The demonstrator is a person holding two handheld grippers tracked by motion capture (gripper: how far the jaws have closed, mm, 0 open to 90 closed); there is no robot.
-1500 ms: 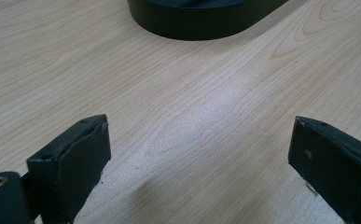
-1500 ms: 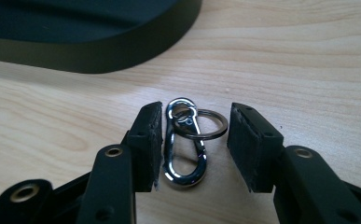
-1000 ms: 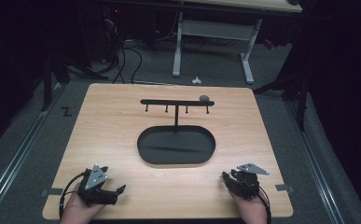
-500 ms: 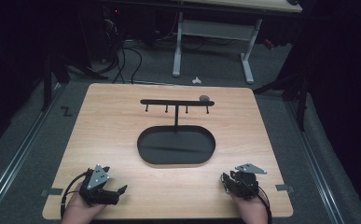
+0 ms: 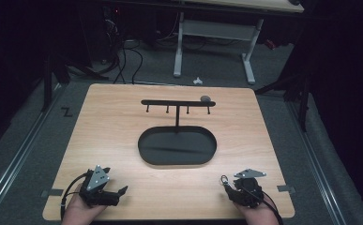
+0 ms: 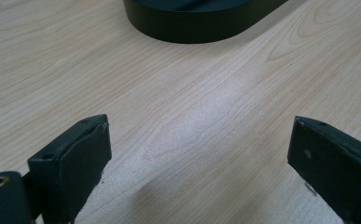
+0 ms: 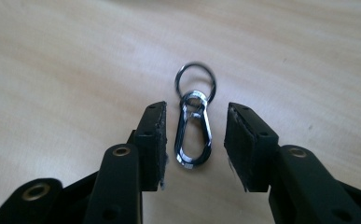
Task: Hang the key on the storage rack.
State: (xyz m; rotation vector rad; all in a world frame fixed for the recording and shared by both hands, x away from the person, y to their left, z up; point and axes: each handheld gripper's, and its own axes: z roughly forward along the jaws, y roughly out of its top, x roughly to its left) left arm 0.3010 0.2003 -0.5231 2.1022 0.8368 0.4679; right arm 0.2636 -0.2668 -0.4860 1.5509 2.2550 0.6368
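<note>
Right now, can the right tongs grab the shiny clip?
Probably yes. The clip lies flat on the table between the right tongs, which have just been opening; the pads don't touch it and nothing blocks it.

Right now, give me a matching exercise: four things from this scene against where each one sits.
1. carabiner clip
2. hook rack
3. left hand-held gripper
4. small grey object

A. near-left corner of the table
B. on the rack bar's right end
C. between the right hand-held gripper's open jaws
D. standing on the black oval base

Pairs: 1-C, 2-D, 3-A, 4-B
</note>
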